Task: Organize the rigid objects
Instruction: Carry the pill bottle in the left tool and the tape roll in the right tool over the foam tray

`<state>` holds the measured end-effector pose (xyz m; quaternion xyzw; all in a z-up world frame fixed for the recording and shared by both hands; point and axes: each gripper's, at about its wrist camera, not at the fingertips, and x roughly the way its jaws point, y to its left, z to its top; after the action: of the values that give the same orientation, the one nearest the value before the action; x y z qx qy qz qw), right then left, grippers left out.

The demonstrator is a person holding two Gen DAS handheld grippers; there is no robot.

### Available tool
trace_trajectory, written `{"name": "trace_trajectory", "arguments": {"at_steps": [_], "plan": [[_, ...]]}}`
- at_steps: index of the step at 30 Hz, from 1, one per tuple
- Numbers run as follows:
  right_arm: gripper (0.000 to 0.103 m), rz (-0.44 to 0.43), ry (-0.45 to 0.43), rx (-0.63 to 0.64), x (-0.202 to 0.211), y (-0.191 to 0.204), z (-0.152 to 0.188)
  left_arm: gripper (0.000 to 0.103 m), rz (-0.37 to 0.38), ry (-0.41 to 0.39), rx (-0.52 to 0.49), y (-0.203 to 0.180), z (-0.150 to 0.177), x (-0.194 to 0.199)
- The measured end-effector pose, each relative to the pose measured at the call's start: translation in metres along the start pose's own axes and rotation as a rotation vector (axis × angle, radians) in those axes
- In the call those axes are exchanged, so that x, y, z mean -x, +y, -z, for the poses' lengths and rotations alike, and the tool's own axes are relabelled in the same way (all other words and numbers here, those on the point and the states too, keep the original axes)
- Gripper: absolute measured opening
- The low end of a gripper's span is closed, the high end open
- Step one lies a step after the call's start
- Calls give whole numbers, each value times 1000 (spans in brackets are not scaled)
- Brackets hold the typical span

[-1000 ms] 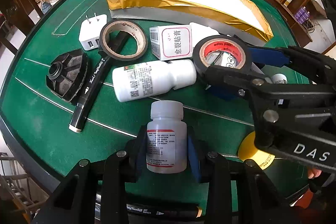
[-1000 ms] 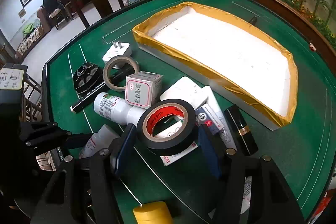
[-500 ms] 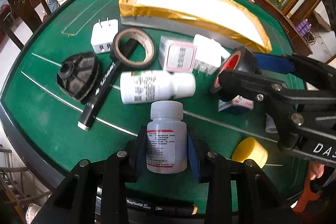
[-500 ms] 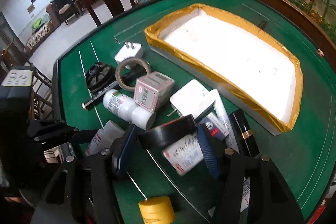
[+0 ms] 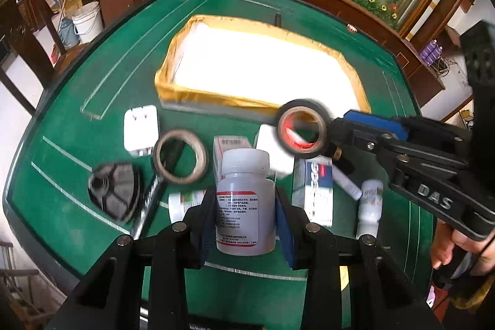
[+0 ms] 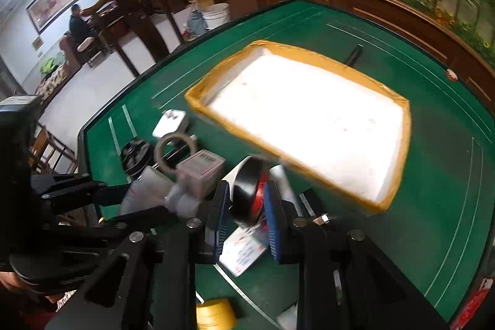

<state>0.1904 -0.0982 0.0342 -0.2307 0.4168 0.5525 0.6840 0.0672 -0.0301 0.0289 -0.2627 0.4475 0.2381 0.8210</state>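
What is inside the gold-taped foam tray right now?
Nothing shows inside the gold-taped foam tray: its white floor looks bare in both views. Glare washes out the floor, and the near wall hides a strip along the inside edge.

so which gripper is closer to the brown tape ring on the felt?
Left. The left gripper, holding the white bottle, sits just right of the brown tape ring; the right gripper is farther right.

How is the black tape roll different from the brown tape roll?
The black tape roll has a red core; the brown tape roll is tan inside and out. The black one is pinched edge-on in the right gripper, lifted off the table; the brown one lies flat on the green table, untouched. Both are hollow rings.
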Motion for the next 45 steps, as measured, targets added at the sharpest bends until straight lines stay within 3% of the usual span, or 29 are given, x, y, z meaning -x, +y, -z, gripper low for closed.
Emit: {"name": "trace_trajectory", "arguments": {"at_steps": [3, 11, 12, 13, 14, 15, 16, 19, 27, 29, 30, 32, 33, 38, 45], "plan": [[1, -34, 18, -68, -7, -16, -2, 37, 5, 4, 0, 1, -10, -2], [1, -79, -10, -155, 4, -40, -5, 37, 38, 15, -3, 11, -31, -7], [4, -97, -3, -163, 5, -40, -3, 37, 41, 14, -6, 12, -33, -7], [16, -116, 11, -171, 4, -40, -2, 37, 41, 14, -9, 13, -36, -8], [31, -123, 33, -177, 0, -39, 1, 37, 41, 14, -10, 14, -37, -8], [64, -112, 43, -175, -3, -39, 3, 37, 42, 15, -9, 16, -39, -10], [69, -93, 54, -170, -10, -37, 8, 37, 40, 19, -8, 18, -41, -11], [69, -101, 110, -194, -28, -34, 16, 37, 40, 25, -3, 23, -47, -15], [69, -57, 171, -75, -68, -6, 24, 37, 43, 46, -9, 27, -58, -26], [60, -26, 157, -41, -71, -4, 25, 37, 43, 48, -11, 29, -62, -28], [45, -5, 161, -27, -72, -4, 25, 37, 44, 51, -11, 30, -64, -29], [34, -16, 150, -45, -69, -7, 25, 37, 48, 54, -12, 31, -69, -32], [18, -21, 139, -55, -65, -9, 24, 37, 48, 55, -16, 31, -72, -33], [15, -38, 112, -93, -48, -18, 16, 37, 52, 58, -43, 25, -83, -41], [15, -25, -15, -134, -8, -34, -15, 37, 39, 56, -105, 11, -102, -50]]}}
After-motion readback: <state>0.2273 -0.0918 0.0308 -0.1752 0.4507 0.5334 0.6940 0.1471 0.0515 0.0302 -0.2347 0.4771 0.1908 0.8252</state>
